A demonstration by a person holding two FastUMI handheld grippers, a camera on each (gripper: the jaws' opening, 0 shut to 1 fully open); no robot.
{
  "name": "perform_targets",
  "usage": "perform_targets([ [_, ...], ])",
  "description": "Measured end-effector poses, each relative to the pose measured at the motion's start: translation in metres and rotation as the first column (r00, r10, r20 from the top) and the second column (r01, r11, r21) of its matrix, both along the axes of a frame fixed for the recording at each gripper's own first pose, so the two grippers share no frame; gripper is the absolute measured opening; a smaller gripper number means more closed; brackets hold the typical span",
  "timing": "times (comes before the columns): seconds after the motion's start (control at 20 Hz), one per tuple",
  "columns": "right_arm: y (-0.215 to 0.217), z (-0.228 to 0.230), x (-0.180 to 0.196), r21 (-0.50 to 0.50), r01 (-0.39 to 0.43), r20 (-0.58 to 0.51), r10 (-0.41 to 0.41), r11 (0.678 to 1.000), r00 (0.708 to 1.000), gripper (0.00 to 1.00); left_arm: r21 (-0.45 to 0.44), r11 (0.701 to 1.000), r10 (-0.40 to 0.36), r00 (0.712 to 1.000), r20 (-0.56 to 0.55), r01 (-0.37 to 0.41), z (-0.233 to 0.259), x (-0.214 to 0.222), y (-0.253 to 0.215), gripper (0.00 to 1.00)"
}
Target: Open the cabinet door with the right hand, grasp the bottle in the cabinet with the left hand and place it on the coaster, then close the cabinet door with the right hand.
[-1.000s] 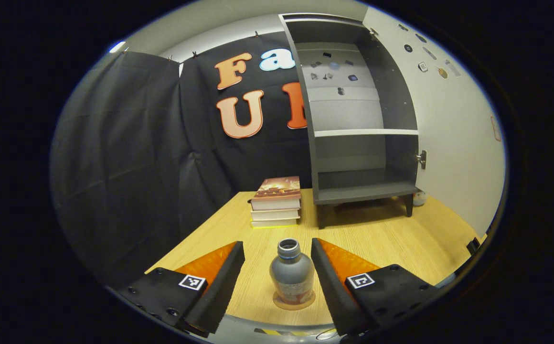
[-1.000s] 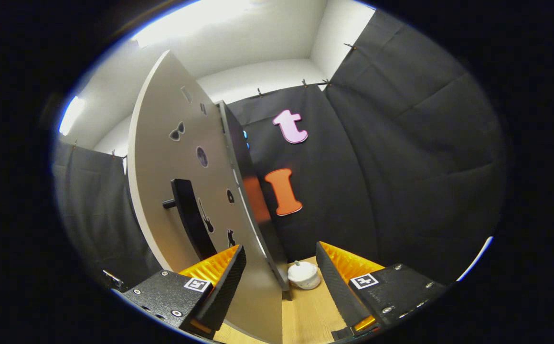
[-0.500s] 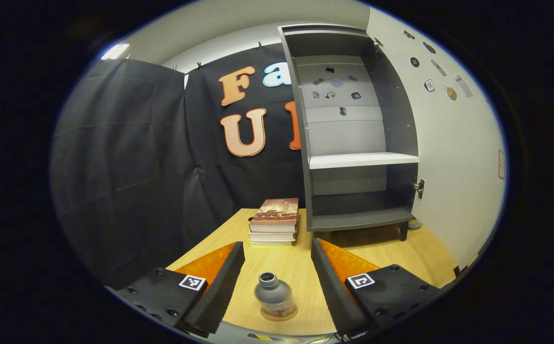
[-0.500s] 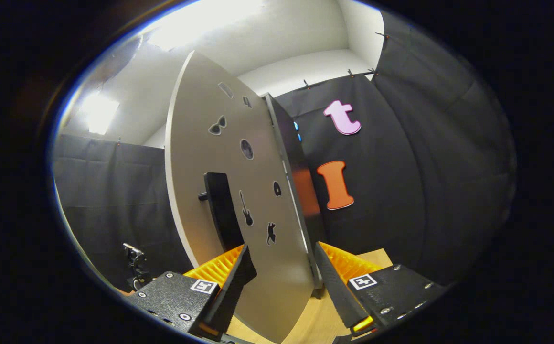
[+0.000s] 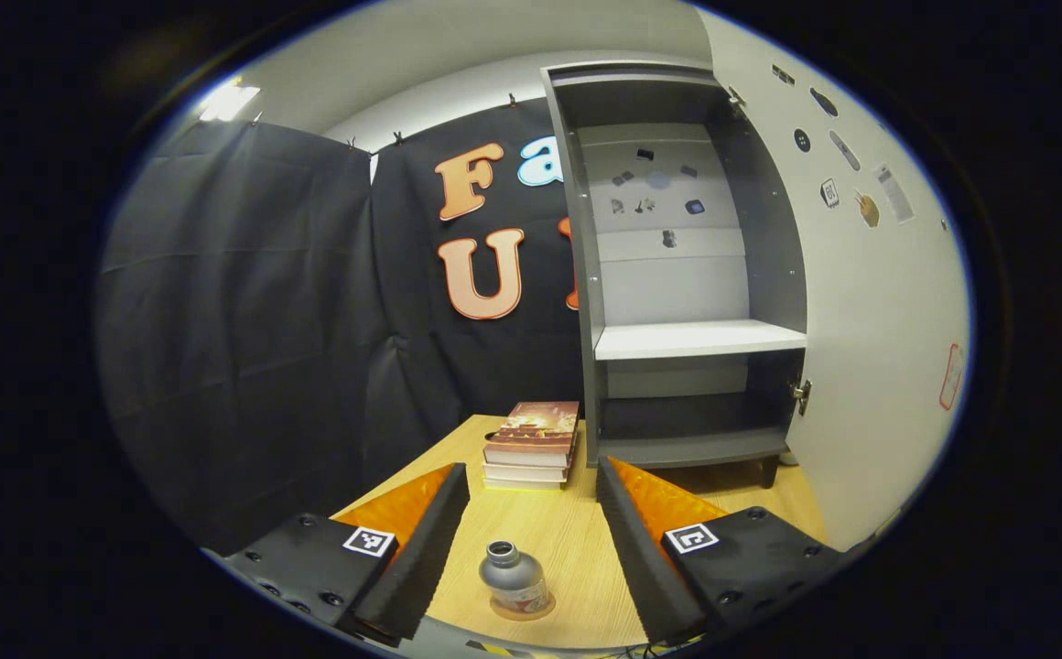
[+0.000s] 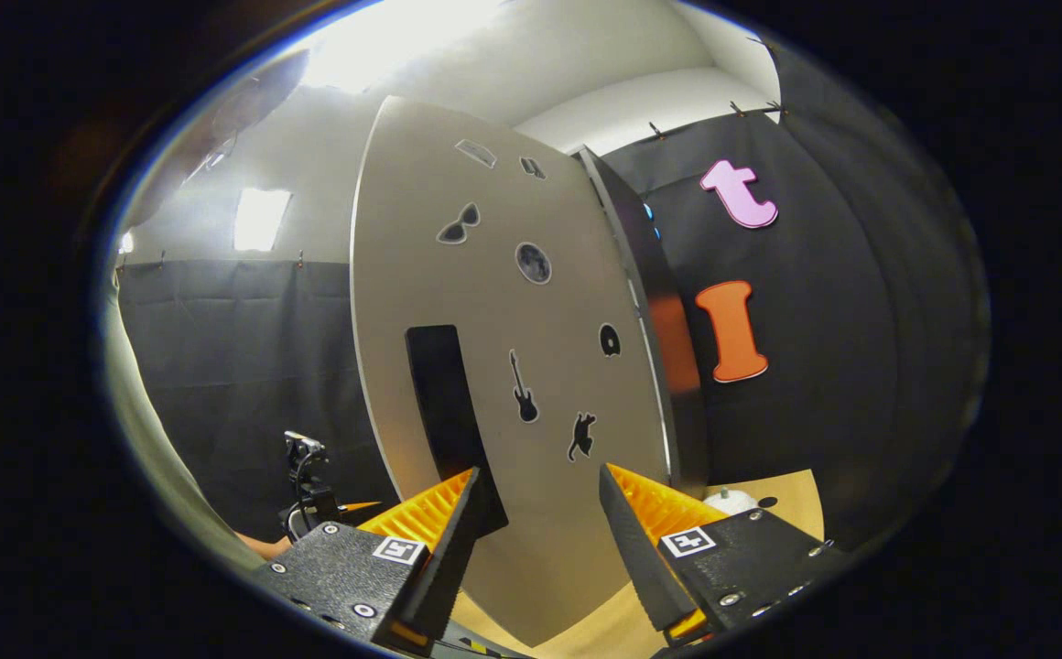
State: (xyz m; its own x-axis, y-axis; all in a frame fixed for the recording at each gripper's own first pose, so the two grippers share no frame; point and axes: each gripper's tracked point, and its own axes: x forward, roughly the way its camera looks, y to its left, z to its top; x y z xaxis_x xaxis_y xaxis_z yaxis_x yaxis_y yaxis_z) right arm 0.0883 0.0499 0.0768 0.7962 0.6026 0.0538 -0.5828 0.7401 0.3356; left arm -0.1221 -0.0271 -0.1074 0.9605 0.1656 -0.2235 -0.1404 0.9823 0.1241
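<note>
Wood table [image 5: 577,540]: bottle [image 5: 513,578] on coaster [image 5: 522,611]; cabinet [image 5: 687,275] shelves bare; both grippers' fingers spread, empty.

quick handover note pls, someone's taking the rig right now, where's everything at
Left gripper: open, holding nothing, hanging above the table.
Right gripper: open, facing the outer face of the cabinet door, close to its dark handle, not gripping it.
Bottle: upright on the coaster, free of both grippers.
Cabinet: door swung wide open, shelves bare.
Done: door opened, bottle taken out and placed.
Left: close the cabinet door with the right gripper.
</note>
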Motion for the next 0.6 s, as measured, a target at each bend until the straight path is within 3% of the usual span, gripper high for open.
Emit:
perform_targets([
  [0.25, 0.011, -0.004, -0.006, 0.058, -0.048, -0.048, 0.05, 0.997, 0.998, 0.79, -0.014, 1.0, 0.008, 0.999, 0.042, -0.007, 0.018, 0.005, 0.024, 0.91],
  [0.55, 0.037, -0.005, -0.008, 0.047, 0.0, -0.046, 0.002, 0.999, 0.999, 0.79, -0.037, 0.999, -0.038, 0.998, 0.059, 0.04, 0.027, 0.022, 0.058, 0.93],
  [0.6, 0.04, -0.005, -0.006, 0.046, 0.006, -0.052, -0.004, 0.999, 0.999, 0.89, -0.032, 0.999, -0.039, 0.997, 0.065, 0.041, 0.03, 0.022, 0.067, 0.93],
])
